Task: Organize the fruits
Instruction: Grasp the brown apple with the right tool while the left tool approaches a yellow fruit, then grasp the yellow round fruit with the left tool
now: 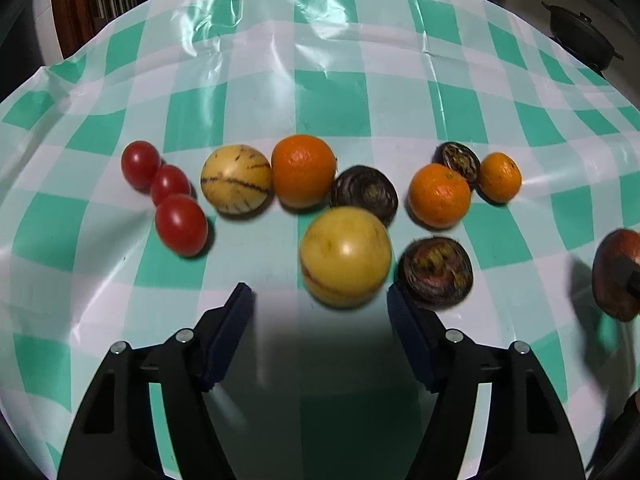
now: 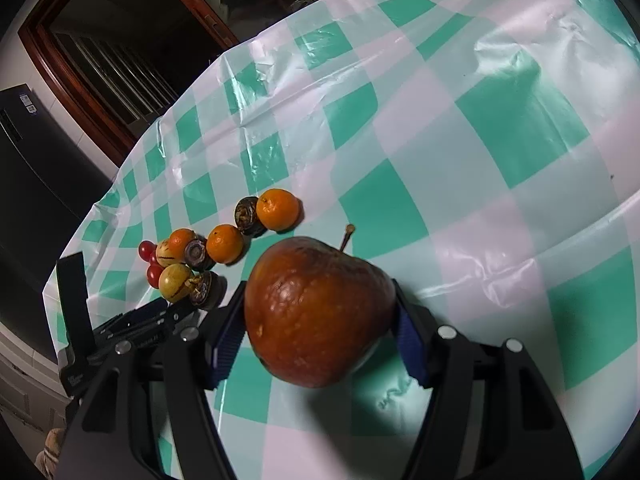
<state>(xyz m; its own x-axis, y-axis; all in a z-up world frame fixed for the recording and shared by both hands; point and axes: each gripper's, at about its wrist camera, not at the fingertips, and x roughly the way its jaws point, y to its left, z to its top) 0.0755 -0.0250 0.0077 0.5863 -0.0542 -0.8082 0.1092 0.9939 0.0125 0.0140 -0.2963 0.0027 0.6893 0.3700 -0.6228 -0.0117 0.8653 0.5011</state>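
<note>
Right wrist view: the right gripper [image 2: 320, 316] clamps a brownish apple [image 2: 320, 312], hiding the checked cloth [image 2: 500, 128] beneath; the left gripper [image 1: 320, 300] gapes empty just short of a yellow fruit [image 1: 345, 256], seemingly blurred.

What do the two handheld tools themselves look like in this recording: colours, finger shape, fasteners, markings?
Both match. The left tool and right tool have matte black plastic frames with triangular cut-outs, silver round screw heads at the pivots, and two flat fingers faced with dark blue pads. The right wrist view shows small white lettering on the left tool's body, unreadable.
</note>
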